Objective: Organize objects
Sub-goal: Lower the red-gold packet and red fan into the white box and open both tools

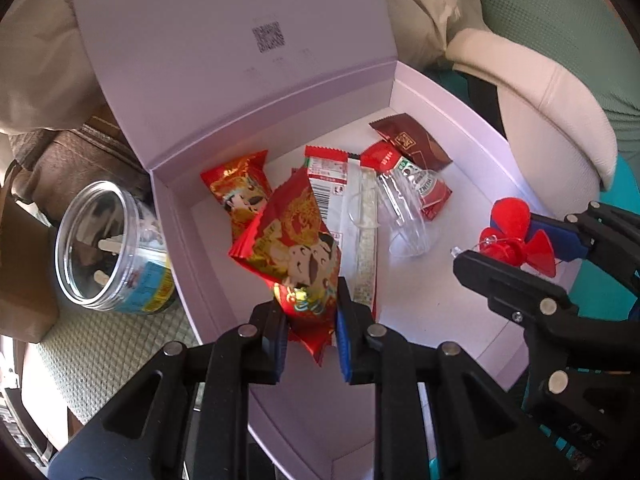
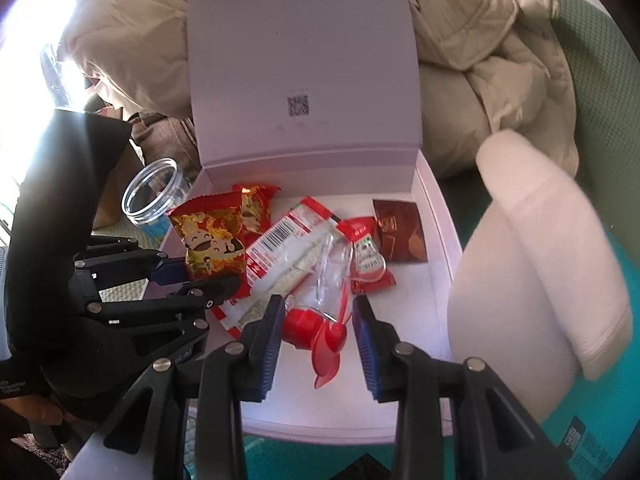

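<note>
We see the left tongs (image 1: 312,336) clenched on the lower corner of a red cartoon-printed snack packet (image 1: 294,240), held above the open lilac box (image 1: 460,112). The right tongs (image 2: 318,340) grip a small red fan (image 2: 320,336) by its hub, blades hanging free, over the box's near floor. Already inside lie a second red snack packet (image 1: 240,188), a long wafer packet (image 1: 340,188), a clear plastic cup (image 1: 404,216), a ketchup sachet (image 1: 424,188) and a brown sachet (image 1: 412,140). We judge the corner grip weak: the packet may slip out early. The fan could knock the cup if it is set down too far in.
</note>
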A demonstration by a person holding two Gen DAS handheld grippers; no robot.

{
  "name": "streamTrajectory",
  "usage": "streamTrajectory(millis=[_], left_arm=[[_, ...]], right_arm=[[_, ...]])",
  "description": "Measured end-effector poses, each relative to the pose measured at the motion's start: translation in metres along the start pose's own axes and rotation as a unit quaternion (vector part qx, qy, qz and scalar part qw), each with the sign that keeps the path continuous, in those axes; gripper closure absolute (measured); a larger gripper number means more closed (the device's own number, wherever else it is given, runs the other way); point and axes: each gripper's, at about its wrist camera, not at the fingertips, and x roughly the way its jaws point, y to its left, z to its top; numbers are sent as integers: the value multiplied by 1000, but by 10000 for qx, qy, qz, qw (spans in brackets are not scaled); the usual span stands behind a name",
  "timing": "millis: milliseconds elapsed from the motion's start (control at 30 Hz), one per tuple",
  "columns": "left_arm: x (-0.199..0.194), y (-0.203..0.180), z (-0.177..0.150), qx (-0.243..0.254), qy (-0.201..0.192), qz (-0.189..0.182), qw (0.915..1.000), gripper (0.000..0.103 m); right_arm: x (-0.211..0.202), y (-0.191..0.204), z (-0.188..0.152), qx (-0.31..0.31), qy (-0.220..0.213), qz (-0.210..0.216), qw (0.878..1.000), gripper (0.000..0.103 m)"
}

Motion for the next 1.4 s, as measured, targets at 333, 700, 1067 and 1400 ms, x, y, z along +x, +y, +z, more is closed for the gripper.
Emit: streamTrajectory(millis=[333, 700, 1067, 1400], left_arm=[[14, -10, -2, 149, 23, 13, 9999, 84], [14, -11, -10, 184, -202, -70, 9996, 83], [12, -15, -15, 247, -168, -104, 9995, 82], [7, -28, -25, 650, -44, 188, 9977, 72]], right_arm=[[17, -11, -11, 271, 199, -75, 9994, 68], [27, -1, -20, 351, 319, -111, 9988, 68], [30, 10, -24, 321, 399, -259, 9983, 67], [38, 5, -19, 284, 508, -464, 9972, 67]])
